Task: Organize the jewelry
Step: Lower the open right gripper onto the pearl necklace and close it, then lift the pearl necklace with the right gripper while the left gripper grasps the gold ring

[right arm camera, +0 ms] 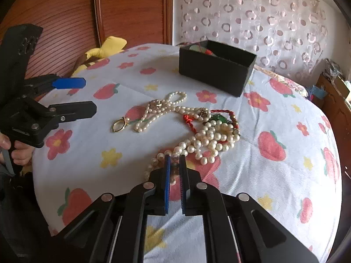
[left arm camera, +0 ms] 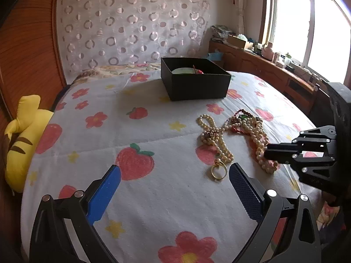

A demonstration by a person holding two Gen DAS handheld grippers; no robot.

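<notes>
On the strawberry-print bedspread, white pearl necklaces lay unsorted; black cardboard box nearly empty; right gripper pinched pearls, left gripper gaped empty.

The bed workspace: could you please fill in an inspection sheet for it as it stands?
Surface: bedspread printed with strawberries and flowers.
Job's things: black box, open, something green and red inside; pearl necklaces tangled with a red cord; gold ring beside them.
Clutter: yellow plush toy at the bed's edge.
Grippers: left gripper open, holding nothing; right gripper shut on a pearl strand.
Cables: nothing seen.
Surroundings: circle-patterned curtain, wooden panel, window, crowded sideboard.
</notes>
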